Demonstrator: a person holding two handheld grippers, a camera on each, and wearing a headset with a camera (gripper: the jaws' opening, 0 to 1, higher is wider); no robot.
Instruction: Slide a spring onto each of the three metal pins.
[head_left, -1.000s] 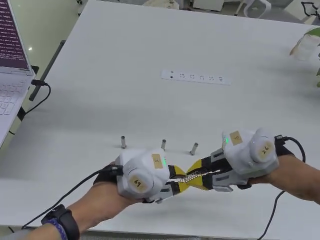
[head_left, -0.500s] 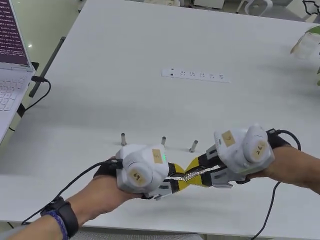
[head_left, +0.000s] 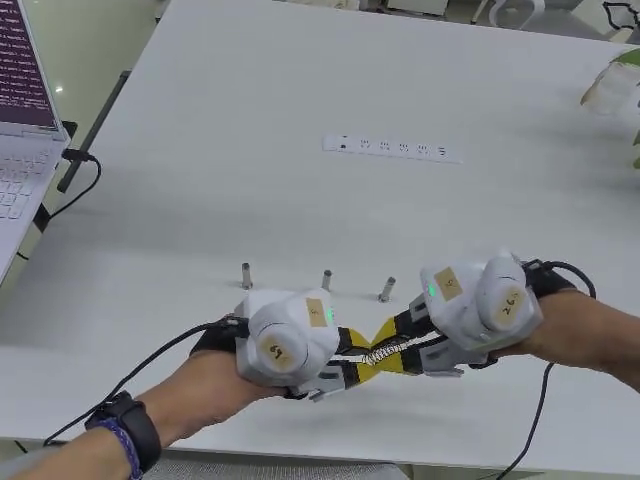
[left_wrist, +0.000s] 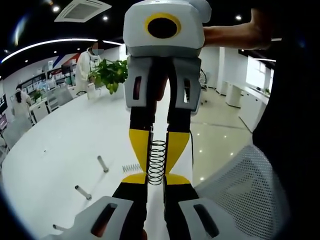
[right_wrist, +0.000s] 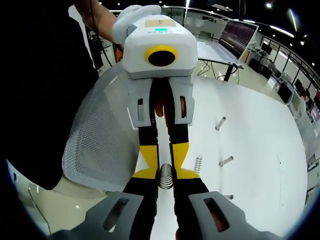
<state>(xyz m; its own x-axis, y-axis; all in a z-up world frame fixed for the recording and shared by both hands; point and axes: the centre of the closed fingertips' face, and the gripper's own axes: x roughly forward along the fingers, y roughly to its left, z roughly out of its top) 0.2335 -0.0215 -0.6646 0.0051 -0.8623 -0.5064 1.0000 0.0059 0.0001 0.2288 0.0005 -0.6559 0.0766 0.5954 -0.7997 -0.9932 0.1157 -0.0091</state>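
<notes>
Three short metal pins (head_left: 246, 276) (head_left: 326, 281) (head_left: 386, 290) stand bare in a row on the white table (head_left: 300, 200). Just in front of them, my left gripper (head_left: 362, 362) and right gripper (head_left: 396, 341) meet tip to tip, both shut on one spring (head_left: 383, 352) stretched between them. In the left gripper view the spring (left_wrist: 156, 162) runs from my left gripper (left_wrist: 156, 180) up to the right gripper (left_wrist: 157, 149). A second spring (left_wrist: 131, 168) lies on the table near the pins (left_wrist: 102, 164). In the right gripper view the held spring (right_wrist: 166, 177) appears end-on and the loose spring (right_wrist: 198, 165) lies beside it.
A white power strip (head_left: 392, 152) lies mid-table beyond the pins. A laptop (head_left: 20, 110) sits at the left edge with a black cable (head_left: 85, 165). A plant (head_left: 615, 85) stands at the far right. The table's front edge is close under both hands.
The right gripper has edged a little left toward the left one, with the spring still held between both. The pins have not moved.
</notes>
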